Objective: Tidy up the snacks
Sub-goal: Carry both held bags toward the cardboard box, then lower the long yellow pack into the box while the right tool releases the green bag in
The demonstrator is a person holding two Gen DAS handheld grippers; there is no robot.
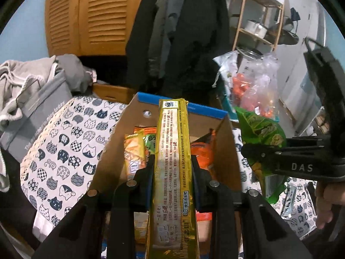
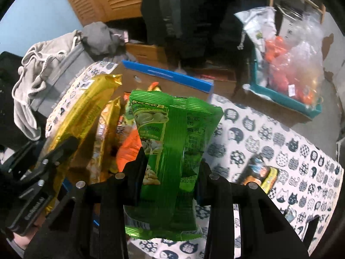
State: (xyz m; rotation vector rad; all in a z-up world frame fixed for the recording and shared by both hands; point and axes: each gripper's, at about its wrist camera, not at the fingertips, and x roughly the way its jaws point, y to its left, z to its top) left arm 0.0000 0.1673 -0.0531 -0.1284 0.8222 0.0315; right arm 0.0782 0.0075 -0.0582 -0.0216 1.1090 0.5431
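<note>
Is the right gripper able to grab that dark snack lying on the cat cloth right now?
Probably not yet: the right gripper is shut on the green bag, so nothing else fits. The dark snack itself lies uncovered on the cat cloth.

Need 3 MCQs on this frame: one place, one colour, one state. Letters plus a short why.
1. The yellow packet is over: A) cardboard box B) teal bin C) grey bag
2. The right gripper holds a packet coloured: A) orange B) green C) blue
3. The left gripper is: A) open, empty B) out of view C) shut on the yellow packet

A: the open box lies right below it.
B: the green packet sits between its fingers.
C: both fingers press the packet's sides.
</note>
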